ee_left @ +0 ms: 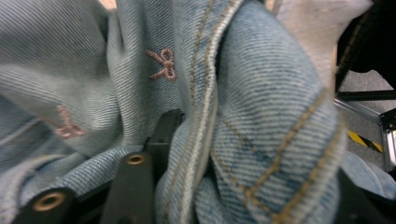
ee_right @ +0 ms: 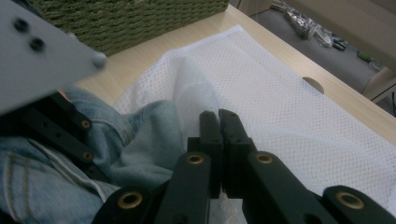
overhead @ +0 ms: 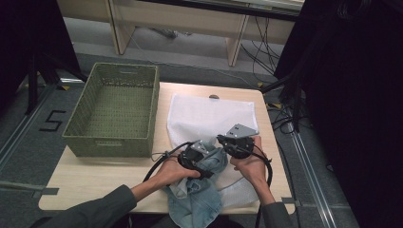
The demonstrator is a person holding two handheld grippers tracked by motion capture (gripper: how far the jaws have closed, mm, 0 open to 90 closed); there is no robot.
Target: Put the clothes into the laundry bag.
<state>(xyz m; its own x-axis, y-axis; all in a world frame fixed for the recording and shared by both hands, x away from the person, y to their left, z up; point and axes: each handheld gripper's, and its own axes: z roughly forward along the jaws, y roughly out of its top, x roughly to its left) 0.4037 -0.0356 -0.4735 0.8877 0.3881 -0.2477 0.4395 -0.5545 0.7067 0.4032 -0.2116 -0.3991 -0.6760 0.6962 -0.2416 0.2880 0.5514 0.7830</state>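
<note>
While crumpled, pale denim garment (ee_left: 261, 116) fills left tongs (overhead: 202, 164), right tongs (ee_right: 218, 122) closed on white mesh bag (ee_right: 299, 107).

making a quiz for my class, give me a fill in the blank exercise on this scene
1. The left gripper is shut on the ____ garment.
2. The white mesh bag lies to the ____ of the green basket in the high view.
3. The right gripper has its fingers ____, at the mesh bag's edge.

Missing words: denim; right; closed

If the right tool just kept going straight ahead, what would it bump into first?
Probably the white mesh bag: the right tool points along it, low over the mesh. Depth is hard to judge.
</note>
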